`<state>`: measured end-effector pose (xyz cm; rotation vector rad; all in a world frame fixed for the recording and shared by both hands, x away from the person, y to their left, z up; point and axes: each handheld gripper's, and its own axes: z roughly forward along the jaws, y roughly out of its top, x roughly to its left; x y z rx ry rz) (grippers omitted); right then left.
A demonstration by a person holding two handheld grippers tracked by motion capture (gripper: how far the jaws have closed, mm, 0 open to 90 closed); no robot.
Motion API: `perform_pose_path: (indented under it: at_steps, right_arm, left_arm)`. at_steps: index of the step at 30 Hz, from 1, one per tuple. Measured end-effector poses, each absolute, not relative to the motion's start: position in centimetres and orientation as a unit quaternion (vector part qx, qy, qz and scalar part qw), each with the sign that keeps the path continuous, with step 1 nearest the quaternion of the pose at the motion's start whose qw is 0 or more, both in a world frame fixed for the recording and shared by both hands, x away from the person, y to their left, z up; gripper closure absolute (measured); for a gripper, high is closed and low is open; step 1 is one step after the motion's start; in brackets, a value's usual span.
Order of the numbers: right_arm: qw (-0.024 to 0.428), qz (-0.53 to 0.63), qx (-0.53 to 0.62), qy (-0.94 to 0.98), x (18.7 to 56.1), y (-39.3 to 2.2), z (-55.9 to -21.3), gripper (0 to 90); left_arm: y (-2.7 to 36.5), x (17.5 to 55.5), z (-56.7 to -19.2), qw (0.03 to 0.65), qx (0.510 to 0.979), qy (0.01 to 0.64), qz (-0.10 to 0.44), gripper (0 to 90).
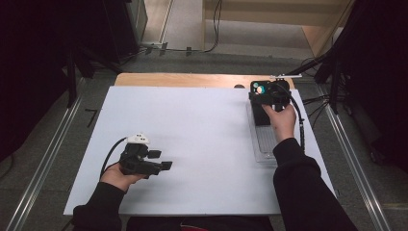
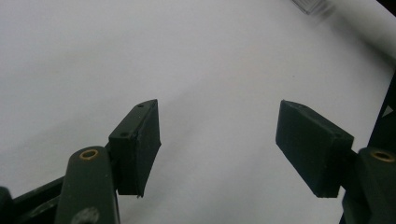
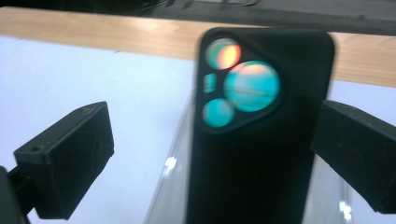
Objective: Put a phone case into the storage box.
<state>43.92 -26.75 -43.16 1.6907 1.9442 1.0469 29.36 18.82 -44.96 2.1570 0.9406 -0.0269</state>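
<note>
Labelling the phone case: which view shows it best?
The right gripper view: the phone case stands large between the right gripper's open jaws, its camera cutout plain, if slightly blurred. The high view shows it small and far off, at the clear tray. The left gripper view looks across the white table.

1. The phone case (image 3: 261, 140) is black, with a cutout where round teal and orange lenses show.
2. It stands upright and slightly blurred, over the clear tray (image 1: 263, 144) at the table's far right.
</note>
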Motion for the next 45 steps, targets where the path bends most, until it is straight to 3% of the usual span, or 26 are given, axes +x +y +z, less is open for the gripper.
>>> perform_pose_path:
  at_steps: [3,10,13,15,30,45]
  right_arm:
    - [0.147,0.38,0.59,0.697,43.4,-26.2,-42.7,0.0]
    - [0.13,0.374,0.547,0.737,42.0,-23.9,-42.2,0.0]
    - [0.102,0.388,0.536,0.743,41.3,-23.3,-42.2,0.0]
    - [0.093,0.389,0.532,0.746,40.8,-22.9,-42.2,15.5]
    - [0.011,0.392,0.472,0.789,36.5,-20.3,-42.1,21.1]
    - [-0.009,0.385,0.417,0.823,32.1,-19.0,-43.3,22.1]
  left_arm:
    - [19.0,29.5,-44.9,0.384,0.846,0.369,-0.013,30.7]
    - [19.2,29.7,-44.8,0.385,0.845,0.371,-0.014,30.6]
    - [19.3,29.7,-44.7,0.387,0.844,0.37,-0.013,30.7]
    - [19.4,29.7,-44.7,0.389,0.843,0.372,-0.013,30.6]
    - [19.6,29.6,-44.4,0.398,0.842,0.362,-0.022,30.6]
    - [19.3,28.9,-44.5,0.405,0.844,0.349,-0.033,30.6]
